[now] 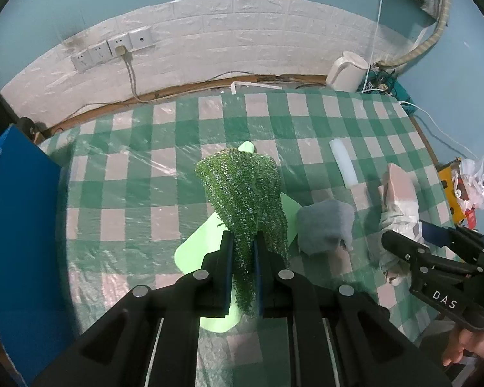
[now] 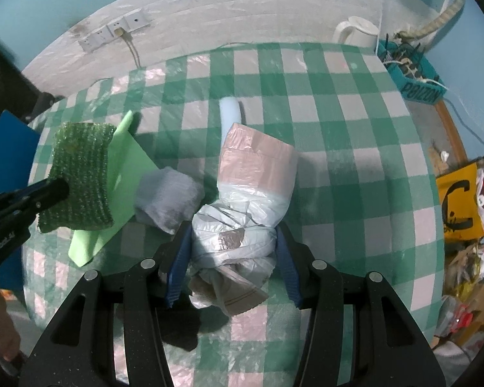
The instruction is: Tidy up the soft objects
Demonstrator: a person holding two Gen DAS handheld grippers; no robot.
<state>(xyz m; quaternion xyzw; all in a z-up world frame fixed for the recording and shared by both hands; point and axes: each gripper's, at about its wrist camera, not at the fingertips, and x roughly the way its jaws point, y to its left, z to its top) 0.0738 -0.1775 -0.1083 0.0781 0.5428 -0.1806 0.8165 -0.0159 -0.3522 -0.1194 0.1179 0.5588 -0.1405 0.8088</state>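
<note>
A: Left wrist view. State of the left gripper (image 1: 243, 248)?

B: Fingers (image 1: 227, 258) nearly together, clamped on the green scrubber (image 1: 245, 200). The scrubber hangs out past the fingertips, above the green sheet (image 1: 206, 245); whether its far end touches the sheet cannot be told. The sheet lies flat on the checked surface (image 1: 129, 167).

A: Adjacent items?

B: A grey cloth (image 1: 326, 225) sits just right of the sheet. A white foam piece (image 1: 343, 164) lies further back. The bagged bundle (image 1: 400, 200) is at the right, with the right gripper (image 1: 413, 251) at its near end. A white kettle (image 1: 347, 71) stands at the far edge by the wall.

A: Right wrist view. State of the right gripper (image 2: 234, 251)?

B: Fingers (image 2: 179, 264) part open, one on each side of the bundle's (image 2: 255, 174) knotted plastic end. Both blue pads press against the plastic; the bundle is gripped. Its pink far end rests on the surface (image 2: 338, 122).

A: Remaining positions?

B: The cloth (image 2: 167, 196) lies just left of the bundle, between it and the sheet (image 2: 126, 174). The scrubber (image 2: 80, 174) is at the left in the left gripper (image 2: 56, 190), in front of the sheet. The foam (image 2: 229, 113) shows behind the bundle.
</note>
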